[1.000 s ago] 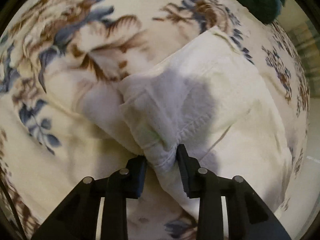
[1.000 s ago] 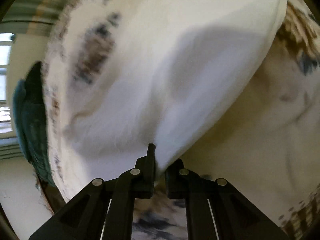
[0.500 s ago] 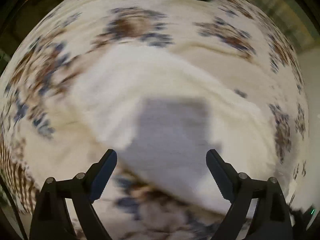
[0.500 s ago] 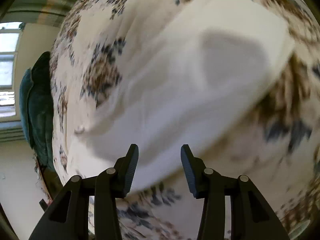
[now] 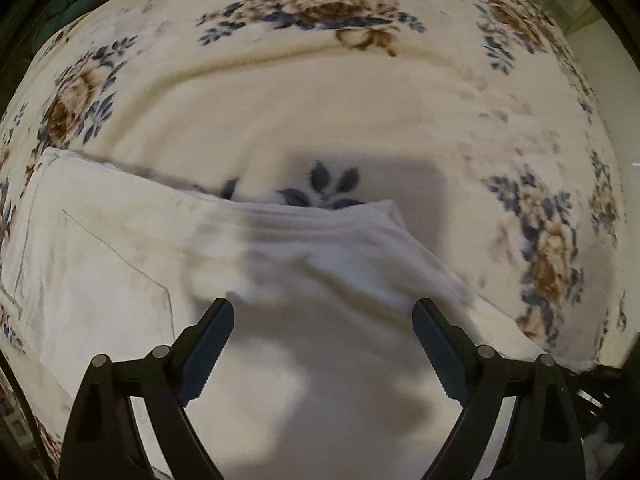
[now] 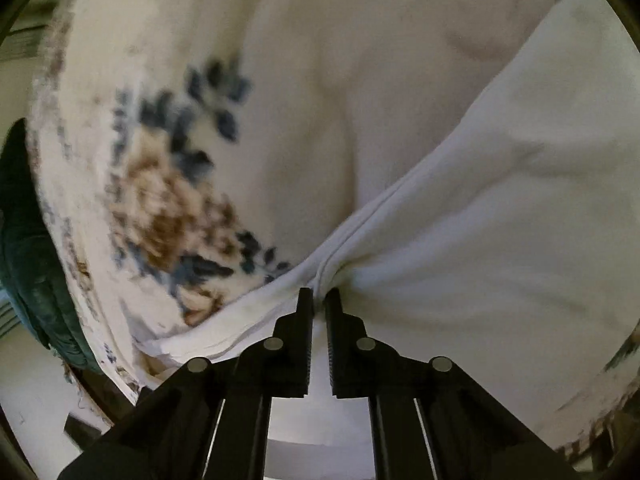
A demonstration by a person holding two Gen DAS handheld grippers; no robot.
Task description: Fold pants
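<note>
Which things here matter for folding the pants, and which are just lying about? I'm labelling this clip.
Part of the job:
white pants
right gripper, shut on the pants' edge
left gripper, open above the pants

Just there:
floral blanket under the pants
dark green cushion at the blanket's edge

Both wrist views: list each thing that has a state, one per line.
pants: white, folded in layers, lying on the floral blanket
left tool: open wide above the pants, gripping nothing
right tool: shut on the pants' layered edge
</note>
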